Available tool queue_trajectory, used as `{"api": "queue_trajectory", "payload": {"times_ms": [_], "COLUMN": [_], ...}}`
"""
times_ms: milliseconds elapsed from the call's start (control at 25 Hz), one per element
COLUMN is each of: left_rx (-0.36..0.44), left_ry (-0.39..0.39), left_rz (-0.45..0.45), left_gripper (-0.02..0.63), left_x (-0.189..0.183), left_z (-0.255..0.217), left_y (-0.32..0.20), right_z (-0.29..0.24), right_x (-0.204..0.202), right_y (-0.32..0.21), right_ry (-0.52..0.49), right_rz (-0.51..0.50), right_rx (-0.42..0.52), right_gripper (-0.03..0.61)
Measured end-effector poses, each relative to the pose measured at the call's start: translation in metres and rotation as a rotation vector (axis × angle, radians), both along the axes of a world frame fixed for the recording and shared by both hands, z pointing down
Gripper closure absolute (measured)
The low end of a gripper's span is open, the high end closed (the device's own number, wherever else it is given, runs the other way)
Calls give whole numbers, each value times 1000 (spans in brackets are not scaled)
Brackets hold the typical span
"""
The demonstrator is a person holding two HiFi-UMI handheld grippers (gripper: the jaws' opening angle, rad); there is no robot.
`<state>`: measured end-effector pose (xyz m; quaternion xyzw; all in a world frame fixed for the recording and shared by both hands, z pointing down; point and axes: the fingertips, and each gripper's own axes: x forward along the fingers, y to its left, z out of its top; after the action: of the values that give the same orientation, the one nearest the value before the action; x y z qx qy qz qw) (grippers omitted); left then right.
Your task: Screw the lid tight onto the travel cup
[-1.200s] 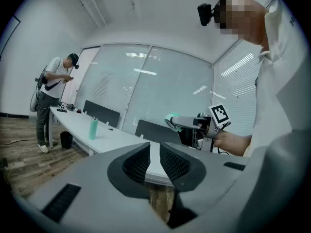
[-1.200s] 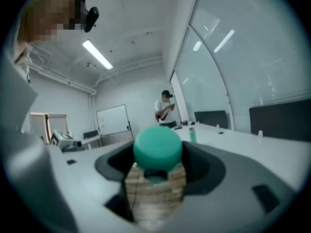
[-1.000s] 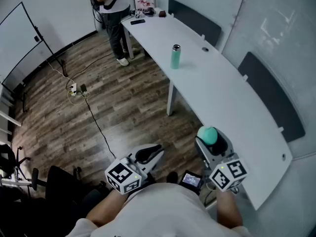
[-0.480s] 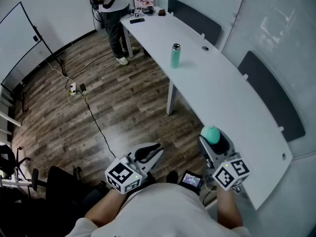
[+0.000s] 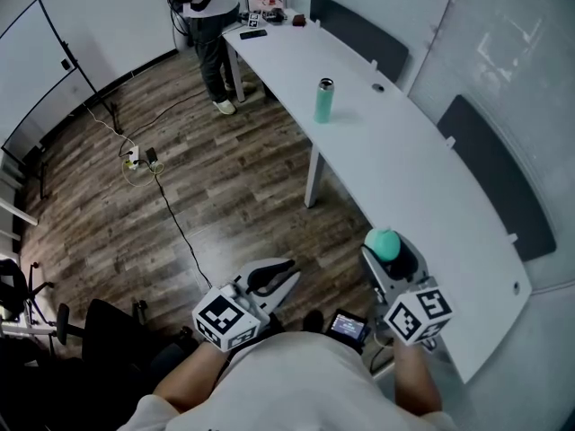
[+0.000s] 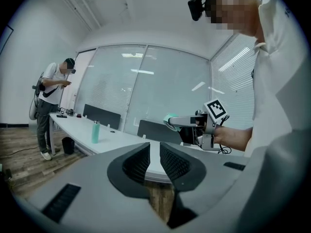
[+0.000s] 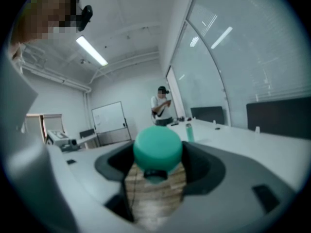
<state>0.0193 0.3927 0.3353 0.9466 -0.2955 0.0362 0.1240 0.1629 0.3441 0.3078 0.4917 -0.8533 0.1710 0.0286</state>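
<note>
Two tongs show low in the head view, in front of the wearer's pale shirt. The right tongs (image 5: 386, 251) are clenched on the teal lid (image 5: 381, 241). In the right gripper view the round lid fills the space between the two dark pads, which press on its sides. These tongs are at the near edge of the long, curved white surface (image 5: 422, 178).

The left tongs (image 5: 286, 275) hang over the wooden floor (image 5: 225, 187), beside the surface and not above it. They are released: the left gripper view shows a narrow gap between the ribbed pads, with nothing in it.

The travel cup (image 5: 323, 100) stands upright farther along the surface, well apart from both tongs. Its body is teal like the lid and its top end is silvery. It stands alone on that stretch of the surface, near the front edge.

At the far end of the surface lie a few small dark items (image 5: 260, 21). A person (image 5: 202, 7) stands on the floor just beside that end, head bent toward raised hands. A cable runs across the floor to a power strip (image 5: 135, 160). A whiteboard (image 5: 36, 70) stands at the left, and dark panels (image 5: 359, 34) line the glass wall behind the surface
</note>
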Motion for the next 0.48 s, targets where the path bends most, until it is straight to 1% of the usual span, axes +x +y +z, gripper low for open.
{"api": "queue_trajectory", "payload": {"times_ms": [120,240,320,400,480], "left_rx": [-41,-74,-49,-19,-6], "left_ry": [0,6,-10,-41,-53], "left_rz": [13,61,68,58,40], "left_gripper": [538,568,568,568,568], "left_x": [-4,-4,-8,-16,-26], "left_z": [2,1,2,5,8], "left_y": [-2,1,1,0,-3], "right_z": [1,3,5,7,8], "right_x": [-2,-5,-10,-16,-21], "right_y": [-4,-7,-9,-10,-12], "right_ry": [-4,-6,-8,-6,-3], "right_rz": [8,21,31,38,46], "right_rx": [-7,-12,-20,-27,-30], "right_gripper": [264,264,264,264,264]}}
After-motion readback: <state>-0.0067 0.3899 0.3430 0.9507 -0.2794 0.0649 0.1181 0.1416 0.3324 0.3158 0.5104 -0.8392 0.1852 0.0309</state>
